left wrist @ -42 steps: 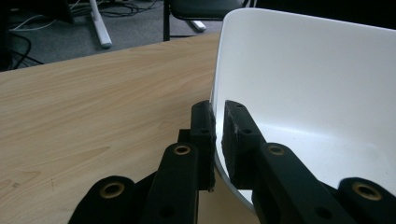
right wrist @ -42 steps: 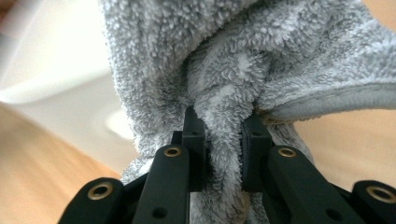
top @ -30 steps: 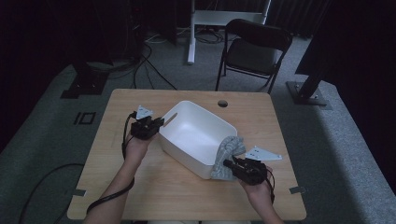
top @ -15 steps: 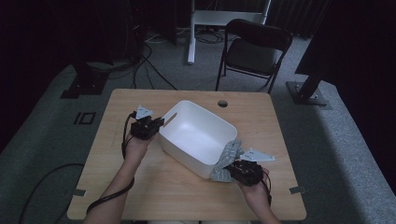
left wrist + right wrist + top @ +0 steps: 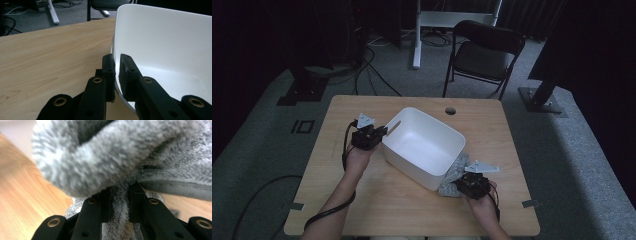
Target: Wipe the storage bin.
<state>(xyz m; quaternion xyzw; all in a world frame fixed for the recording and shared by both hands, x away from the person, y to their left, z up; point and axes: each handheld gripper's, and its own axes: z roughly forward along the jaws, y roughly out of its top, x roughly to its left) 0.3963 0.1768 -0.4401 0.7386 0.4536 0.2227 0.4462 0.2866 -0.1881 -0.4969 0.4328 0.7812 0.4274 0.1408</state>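
Wooden table in a dark room. Your left gripper jaws pinch the white tub wall at its left. Right gripper jaws clamp the grey towel, lying near-right beside the tub, not in yet.
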